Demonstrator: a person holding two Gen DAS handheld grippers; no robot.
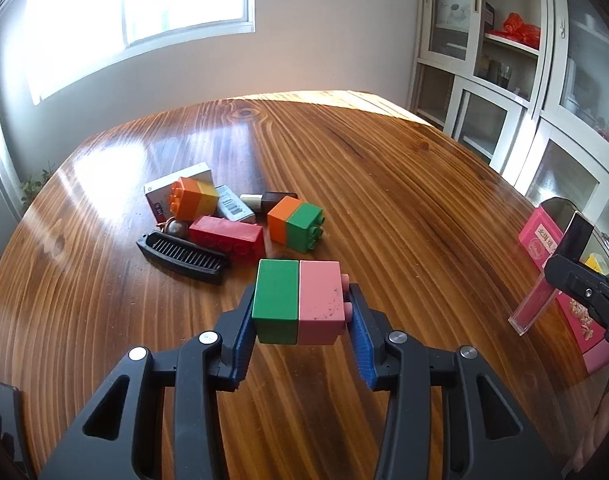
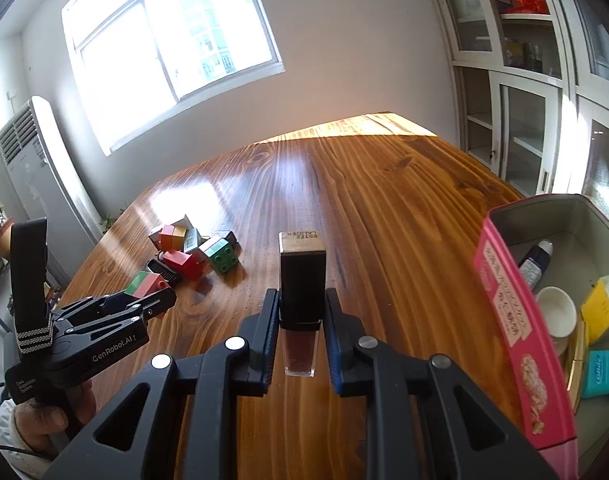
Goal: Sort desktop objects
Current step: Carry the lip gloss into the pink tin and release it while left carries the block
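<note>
Two grippers, each loaded, above a wooden table (image 1: pixel 384 184). Left gripper (image 1: pixel 300 320): jaws clamped on a green-and-pink block (image 1: pixel 298 302), held clear of the tabletop, blue pads pressing on the green end and on the studded pink end. Right gripper (image 2: pixel 302 314): jaws closed on a cosmetic bottle (image 2: pixel 302 280), gripped at its black cap, the clear base with dark liquid nearest the camera and the gold-topped end pointing away.

Beyond the block lies the unsorted pile: a red brick (image 1: pixel 226 236), an orange-and-green block (image 1: pixel 296 224), an orange-and-yellow block (image 1: pixel 192 198), a black comb (image 1: pixel 182 256), a white box (image 1: pixel 176 190), a small metal ball (image 1: pixel 176 229).

At the table's right edge stands a pink box (image 2: pixel 516 336), open-topped, containing a white cup (image 2: pixel 556 312), a yellow carton (image 2: pixel 602 306), a teal item (image 2: pixel 600 374) and a dark tube (image 2: pixel 534 262).

A hand (image 2: pixel 44 420) grasps the left gripper's handle in the right wrist view.
</note>
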